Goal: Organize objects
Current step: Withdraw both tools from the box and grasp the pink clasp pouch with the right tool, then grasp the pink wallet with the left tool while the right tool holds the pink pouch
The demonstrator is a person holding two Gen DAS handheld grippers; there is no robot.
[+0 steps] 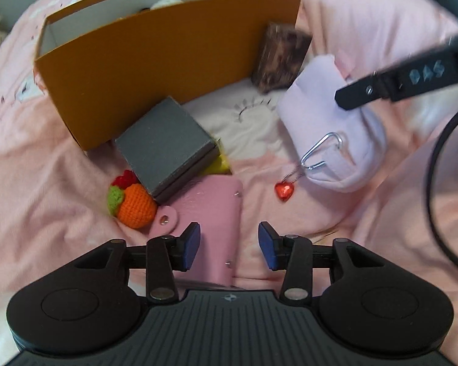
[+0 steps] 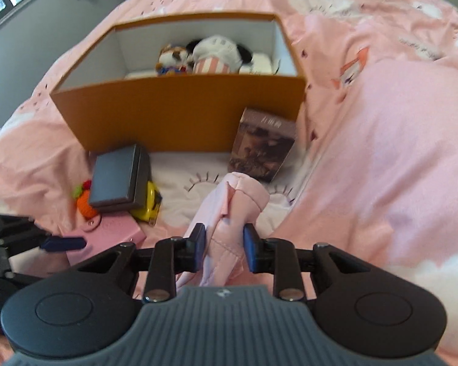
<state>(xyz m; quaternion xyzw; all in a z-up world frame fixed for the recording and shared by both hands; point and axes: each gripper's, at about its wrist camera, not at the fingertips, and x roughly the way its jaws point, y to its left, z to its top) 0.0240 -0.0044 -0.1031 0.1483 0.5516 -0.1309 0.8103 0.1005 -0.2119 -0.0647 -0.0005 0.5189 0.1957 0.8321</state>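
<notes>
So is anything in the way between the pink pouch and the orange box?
Nothing blocks it. The right gripper holds the pink pouch in front of the orange box. Only the box's front wall lies ahead, and the top is open.

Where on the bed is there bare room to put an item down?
Free: the white eyelash print between the orange box, the brown card box and the grey case; also the pink duvet rightward. Crowded: around the grey case, crochet fruit, pink wallet.
</notes>
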